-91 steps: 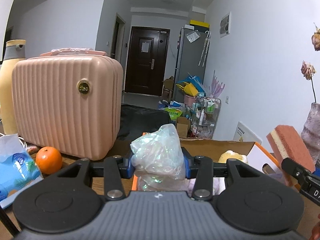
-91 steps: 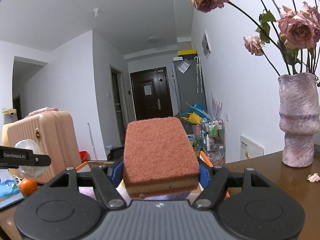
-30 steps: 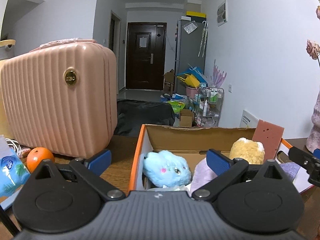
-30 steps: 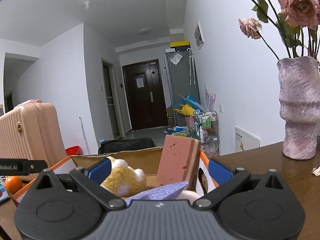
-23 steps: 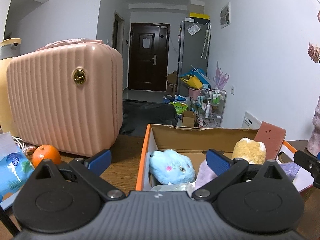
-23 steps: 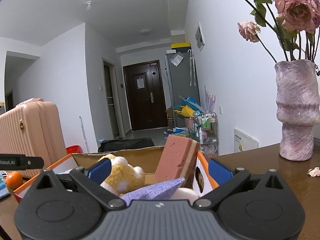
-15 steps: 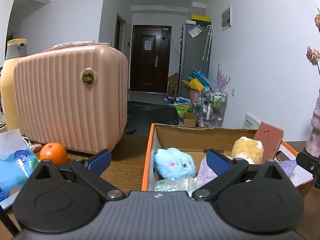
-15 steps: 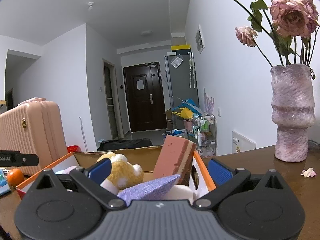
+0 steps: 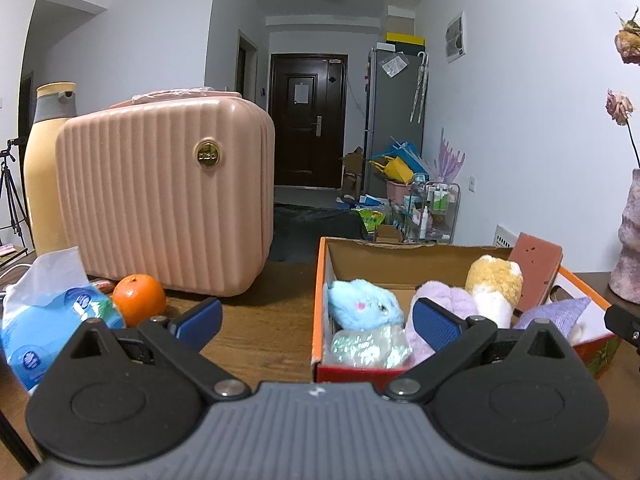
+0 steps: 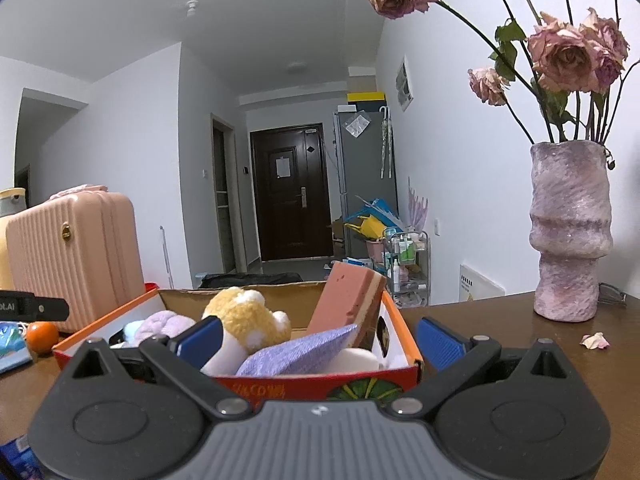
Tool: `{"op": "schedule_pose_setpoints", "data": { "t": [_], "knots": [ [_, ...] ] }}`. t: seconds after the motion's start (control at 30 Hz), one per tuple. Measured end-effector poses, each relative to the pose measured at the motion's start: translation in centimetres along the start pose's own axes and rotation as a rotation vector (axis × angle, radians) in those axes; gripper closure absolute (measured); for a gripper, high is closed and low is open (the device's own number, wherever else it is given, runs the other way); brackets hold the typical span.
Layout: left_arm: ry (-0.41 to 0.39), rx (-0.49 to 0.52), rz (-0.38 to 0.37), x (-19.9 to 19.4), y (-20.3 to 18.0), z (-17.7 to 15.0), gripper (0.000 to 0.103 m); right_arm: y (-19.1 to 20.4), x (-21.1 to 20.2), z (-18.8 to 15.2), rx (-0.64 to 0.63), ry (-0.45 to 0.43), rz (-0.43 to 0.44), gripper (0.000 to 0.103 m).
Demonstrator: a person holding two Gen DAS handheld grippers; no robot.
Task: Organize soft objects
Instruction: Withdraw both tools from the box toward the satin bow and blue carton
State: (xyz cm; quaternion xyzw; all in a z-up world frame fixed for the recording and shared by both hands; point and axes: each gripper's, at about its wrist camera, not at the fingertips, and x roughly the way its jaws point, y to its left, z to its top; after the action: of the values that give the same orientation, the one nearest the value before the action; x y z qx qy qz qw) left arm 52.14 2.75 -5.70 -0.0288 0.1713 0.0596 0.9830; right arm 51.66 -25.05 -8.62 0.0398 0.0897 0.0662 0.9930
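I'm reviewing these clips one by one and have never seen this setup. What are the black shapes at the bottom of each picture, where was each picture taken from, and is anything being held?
There is no robot arm here: a person holds a two-finger gripper in each hand, and each gripper carries a wide-angle camera looking forward along its fingers. The black shape with blue pads is the gripper itself. One picture looks out from the left gripper, the other from the right gripper. Both stand open and hold nothing.

On the brown table sits a cardboard box holding soft things: a blue plush toy, a yellow plush toy, a shiny crumpled bag, a purple cloth and a sponge leaning against its wall. Outside the box are a pink case, an orange, a blue tissue pack and a vase of roses.
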Motion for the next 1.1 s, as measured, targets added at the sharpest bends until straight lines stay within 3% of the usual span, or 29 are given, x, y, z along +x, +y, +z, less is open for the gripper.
{"op": "schedule_pose_setpoints", "data": {
  "t": [1.1],
  "knots": [
    [0.027, 0.053, -0.040, -13.2, 1.6, -5.2, 0.000, 3.3, -13.7, -2.9, -0.061, 0.033, 0.029, 0.000]
  ]
}}
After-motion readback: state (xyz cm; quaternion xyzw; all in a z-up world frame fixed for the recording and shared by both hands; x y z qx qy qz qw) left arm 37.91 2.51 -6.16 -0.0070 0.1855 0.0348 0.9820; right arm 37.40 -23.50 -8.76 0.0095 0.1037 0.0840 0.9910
